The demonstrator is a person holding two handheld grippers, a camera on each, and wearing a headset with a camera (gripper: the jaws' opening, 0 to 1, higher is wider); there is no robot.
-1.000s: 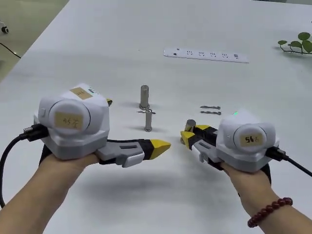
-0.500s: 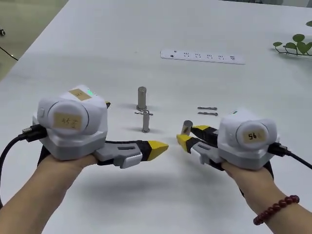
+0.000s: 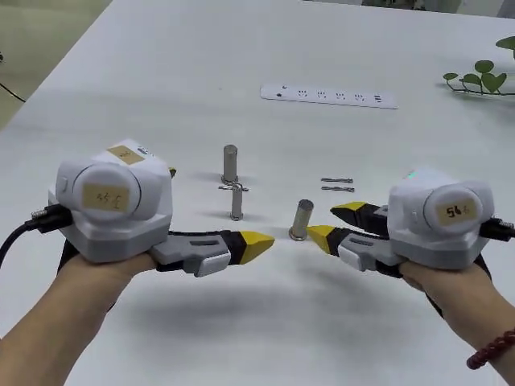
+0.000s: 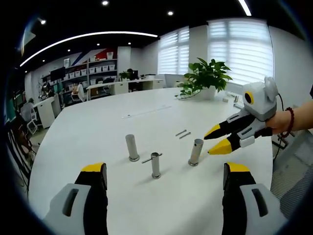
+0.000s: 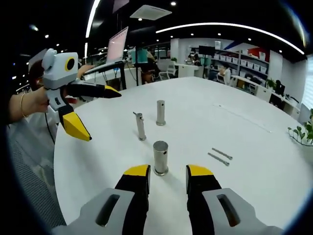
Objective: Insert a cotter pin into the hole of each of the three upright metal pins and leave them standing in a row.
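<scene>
The near pin (image 3: 301, 219) is pictured standing free on the table (image 3: 161, 88), having been let go within the last second by the right gripper (image 3: 336, 220). A second ago the pin was framed between that gripper's jaws. Those jaws are now held apart, gripping nothing, and have been drawn back just to the pin's right.

The left gripper (image 4: 165, 170) is also held wide apart and empty, near the pins but touching none.

The middle pin (image 3: 236, 201) is shown with a cotter (image 3: 233, 188) already passed through its hole. The far pin (image 3: 230, 163) and the near pin are seen bare. Two loose cotters (image 3: 337, 185) are left lying side by side on the table, beyond the right gripper.

One of three insertions can thus be judged done. With the near pin set upright and released, a loose cotter is probably to be fetched next. The near pin is set off to the right of the other two, so the row may yet need to be straightened.
</scene>
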